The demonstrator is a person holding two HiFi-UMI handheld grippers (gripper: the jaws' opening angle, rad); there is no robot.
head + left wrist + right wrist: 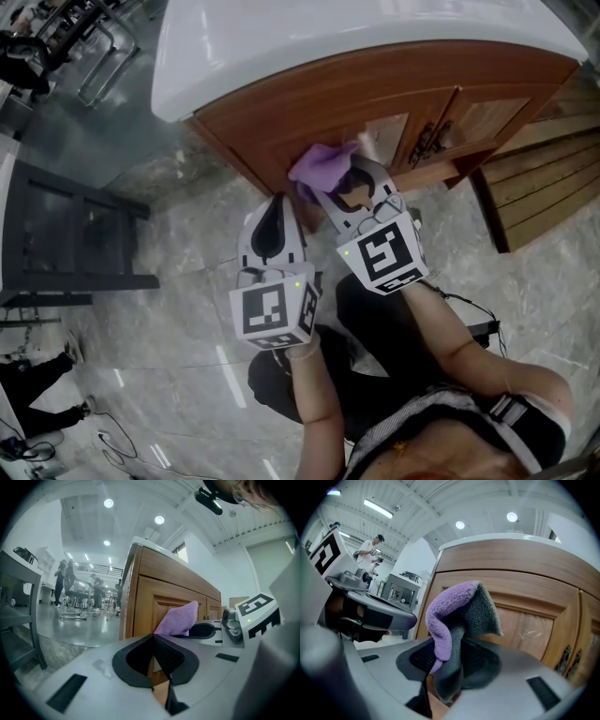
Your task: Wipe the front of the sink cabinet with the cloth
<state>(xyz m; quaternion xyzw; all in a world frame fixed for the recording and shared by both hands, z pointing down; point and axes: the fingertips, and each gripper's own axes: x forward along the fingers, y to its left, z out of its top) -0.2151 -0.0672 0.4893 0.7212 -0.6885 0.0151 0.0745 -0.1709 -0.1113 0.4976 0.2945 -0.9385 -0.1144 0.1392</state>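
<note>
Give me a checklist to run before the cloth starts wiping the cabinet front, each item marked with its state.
1. Cloth clamped in the right gripper: ok, jaws shut on it.
2. Cloth sticks out past the jaws toward the cabinet front: ok.
3. Cloth touching the wood: cannot tell.
4. Left gripper out of the way: ok, jaws together with nothing between them, beside the right one.
5. Door handles away from the cloth: ok, off to one side.

The left gripper (153, 640) has jaws together, while the right gripper (449, 660) clamps the cloth (457, 606).
</note>
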